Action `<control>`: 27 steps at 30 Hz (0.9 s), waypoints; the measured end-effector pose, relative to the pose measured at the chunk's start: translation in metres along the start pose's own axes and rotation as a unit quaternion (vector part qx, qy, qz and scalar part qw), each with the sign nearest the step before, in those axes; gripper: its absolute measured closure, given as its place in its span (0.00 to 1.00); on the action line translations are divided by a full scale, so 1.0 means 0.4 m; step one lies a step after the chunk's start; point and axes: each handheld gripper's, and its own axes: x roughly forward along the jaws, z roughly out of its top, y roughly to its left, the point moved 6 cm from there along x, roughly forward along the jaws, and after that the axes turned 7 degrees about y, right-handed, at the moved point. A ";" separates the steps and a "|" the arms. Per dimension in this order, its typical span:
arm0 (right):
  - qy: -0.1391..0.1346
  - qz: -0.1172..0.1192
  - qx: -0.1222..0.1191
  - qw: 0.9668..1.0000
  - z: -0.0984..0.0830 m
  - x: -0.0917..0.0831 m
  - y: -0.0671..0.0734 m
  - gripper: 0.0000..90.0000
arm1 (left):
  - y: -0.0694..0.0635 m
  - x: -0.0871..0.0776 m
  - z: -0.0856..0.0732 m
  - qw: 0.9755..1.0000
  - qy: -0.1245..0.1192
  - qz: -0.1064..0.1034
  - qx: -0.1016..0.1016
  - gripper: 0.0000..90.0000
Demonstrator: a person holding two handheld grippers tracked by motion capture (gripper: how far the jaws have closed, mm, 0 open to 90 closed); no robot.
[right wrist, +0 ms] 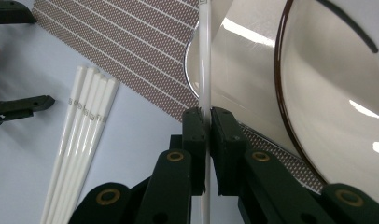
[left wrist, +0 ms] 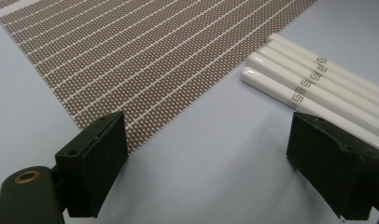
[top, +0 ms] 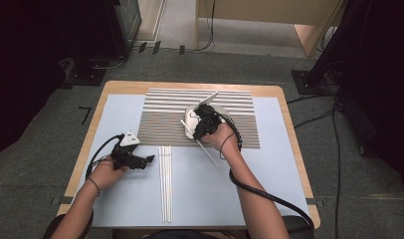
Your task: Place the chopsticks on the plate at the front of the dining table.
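The table (top: 284,107), wood-edged, is covered by a pale blue sheet (top: 200,194), and wide bare room is left on it at the lower centre and lower right of the high view. The striped mat (top: 160,117) is spread across the upper middle, its near edge stopping just above the white chopsticks (top: 165,184), which are laid side by side at lower centre. A white bowl (top: 221,112) is seen tilted on the mat, right of centre. At lower left the left gripper (top: 149,159) is held low over bare sheet, its jaws spread wide with nothing between them, the mat's corner and the chopstick ends just ahead. The right gripper (right wrist: 208,122) is clamped shut on a single chopstick (right wrist: 205,56), pinched just beside the bowl's rim.
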 end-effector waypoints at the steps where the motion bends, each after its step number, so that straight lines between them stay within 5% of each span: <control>1: -0.001 -0.001 0.000 1.000 0.003 0.003 -0.001 0.95 | 0.000 0.000 0.000 1.000 0.000 0.000 0.000 0.13; 27: -0.019 -0.013 -0.013 1.000 0.039 0.026 0.006 0.95 | 0.000 0.000 0.000 1.000 0.000 0.000 0.000 0.13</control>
